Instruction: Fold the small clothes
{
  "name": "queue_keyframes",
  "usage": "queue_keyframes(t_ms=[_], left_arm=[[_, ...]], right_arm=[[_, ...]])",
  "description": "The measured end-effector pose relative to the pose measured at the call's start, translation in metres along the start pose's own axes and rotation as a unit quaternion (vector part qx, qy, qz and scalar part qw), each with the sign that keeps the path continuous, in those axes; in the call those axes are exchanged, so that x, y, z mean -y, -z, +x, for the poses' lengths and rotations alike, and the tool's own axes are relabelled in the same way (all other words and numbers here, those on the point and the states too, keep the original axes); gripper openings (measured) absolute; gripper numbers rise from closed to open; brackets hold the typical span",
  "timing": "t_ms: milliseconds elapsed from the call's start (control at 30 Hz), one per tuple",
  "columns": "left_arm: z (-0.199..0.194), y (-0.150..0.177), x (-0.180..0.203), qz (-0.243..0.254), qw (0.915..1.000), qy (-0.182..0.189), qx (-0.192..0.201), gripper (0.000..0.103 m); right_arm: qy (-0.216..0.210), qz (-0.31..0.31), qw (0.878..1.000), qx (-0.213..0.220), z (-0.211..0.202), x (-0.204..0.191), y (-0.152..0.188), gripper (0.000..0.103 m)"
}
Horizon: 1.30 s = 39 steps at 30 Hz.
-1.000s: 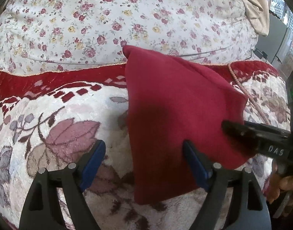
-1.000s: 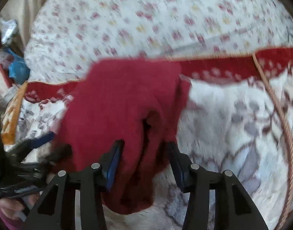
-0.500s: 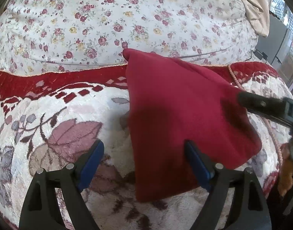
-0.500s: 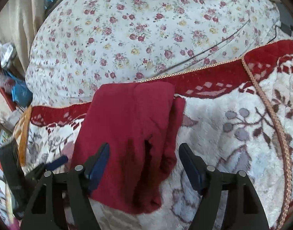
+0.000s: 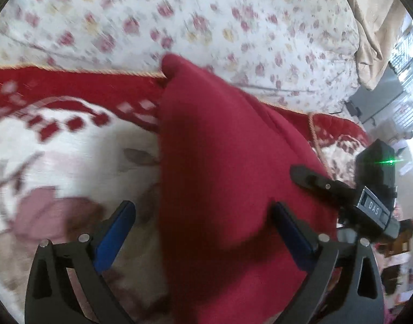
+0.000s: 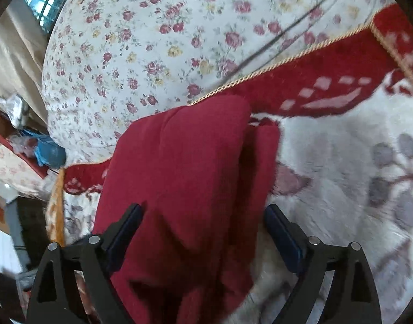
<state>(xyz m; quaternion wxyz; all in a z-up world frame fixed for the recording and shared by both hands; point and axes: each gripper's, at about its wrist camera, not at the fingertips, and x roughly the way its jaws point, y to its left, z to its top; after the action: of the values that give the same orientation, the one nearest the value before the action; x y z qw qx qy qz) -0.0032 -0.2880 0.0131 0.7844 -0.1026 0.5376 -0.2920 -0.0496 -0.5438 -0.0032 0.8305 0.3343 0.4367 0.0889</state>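
A dark red garment (image 5: 222, 167) lies folded on a plush blanket, its far corner reaching the blanket's red border. My left gripper (image 5: 203, 232) is open, its jaws set wide over the garment's near left edge. The right gripper's body (image 5: 368, 202) shows at the right of the left wrist view, beside the cloth. In the right wrist view the garment (image 6: 184, 178) lies in folded layers with a second layer along its right side. My right gripper (image 6: 203, 232) is open and straddles the cloth's near end.
The white plush blanket (image 6: 341, 162) has a leaf pattern and a red border with gold cord (image 6: 287, 59). A floral quilt (image 5: 179, 13) lies behind it. Clutter (image 6: 44, 151) sits off the bed's left edge, a beige curtain (image 5: 373, 27) at far right.
Both grippers have moved in closer over the garment's near end. The right gripper's jaws stayed open after widening from around the cloth. The garment lies where it was.
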Motion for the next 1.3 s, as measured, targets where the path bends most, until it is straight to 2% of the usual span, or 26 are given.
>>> queue_keyframes(t_ms=[67,100,133,200,267,333,400,467,567,633,667,700,733,800,900,1033,1133,1300], left_arm=[[0.008,-0.001,0.0,-0.006,0.9999,0.009,-0.003,0.1],[0.008,-0.002,0.001,-0.002,0.9999,0.012,0.002,0.097],[0.008,-0.002,0.004,0.005,0.9998,0.018,0.0,0.081],[0.004,-0.001,0.011,0.015,0.9999,0.005,0.002,0.074],[-0.009,0.002,0.018,0.034,0.9994,0.002,0.005,0.059],[-0.024,0.006,0.02,0.04,0.9992,0.004,0.004,0.057],[-0.05,0.018,0.022,0.043,0.999,0.006,0.006,0.057],[-0.081,0.039,0.019,0.038,0.9992,0.004,0.011,0.057],[-0.109,0.071,0.009,0.027,0.9994,-0.015,0.014,0.058],[-0.113,0.092,-0.002,0.015,0.999,-0.041,0.008,0.061],[-0.11,0.101,-0.008,0.014,0.9977,-0.066,0.003,0.062],[-0.107,0.109,-0.014,0.012,0.9959,-0.089,0.004,0.065],[-0.108,0.114,-0.017,0.008,0.9959,-0.09,0.012,0.073],[-0.117,0.119,-0.021,-0.001,0.995,-0.095,0.029,0.08],[-0.132,0.121,-0.012,0.018,0.9893,-0.131,0.061,0.085],[-0.141,0.121,-0.003,0.031,0.9844,-0.153,0.081,0.086],[-0.145,0.122,0.0,0.039,0.9796,-0.174,0.091,0.086],[-0.153,0.126,-0.001,0.033,0.9752,-0.191,0.106,0.086]], right_arm=[[-0.003,-0.014,1.0,0.006,0.004,-0.003,-0.002,0.092],[-0.007,-0.016,1.0,0.008,0.004,-0.004,-0.003,0.074],[-0.008,-0.016,1.0,0.007,0.004,-0.007,-0.004,0.067],[0.007,-0.031,0.999,0.012,-0.001,-0.016,-0.004,0.057],[0.008,-0.045,0.999,0.015,-0.009,-0.028,-0.003,0.052],[-0.011,-0.045,0.999,0.013,-0.02,-0.039,0.0,0.05],[-0.037,-0.046,0.998,0.004,-0.032,-0.054,0.008,0.05],[-0.045,-0.057,0.997,-0.01,-0.04,-0.072,0.022,0.05],[-0.061,-0.071,0.995,-0.031,-0.04,-0.092,0.055,0.053],[-0.039,-0.086,0.994,-0.05,-0.028,-0.096,0.079,0.061],[-0.012,-0.099,0.993,-0.069,-0.017,-0.097,0.091,0.063],[0.018,-0.112,0.991,-0.077,-0.013,-0.097,0.099,0.069],[0.03,-0.12,0.99,-0.071,-0.016,-0.097,0.103,0.072],[0.047,-0.136,0.989,-0.045,-0.038,-0.106,0.108,0.072],[0.048,-0.181,0.982,-0.003,-0.075,-0.133,0.114,0.072],[0.027,-0.267,0.963,0.023,-0.102,-0.175,0.135,0.069],[0.028,-0.301,0.953,0.007,-0.091,-0.19,0.153,0.064],[0.117,-0.306,0.944,-0.031,-0.046,-0.166,0.167,0.062]])
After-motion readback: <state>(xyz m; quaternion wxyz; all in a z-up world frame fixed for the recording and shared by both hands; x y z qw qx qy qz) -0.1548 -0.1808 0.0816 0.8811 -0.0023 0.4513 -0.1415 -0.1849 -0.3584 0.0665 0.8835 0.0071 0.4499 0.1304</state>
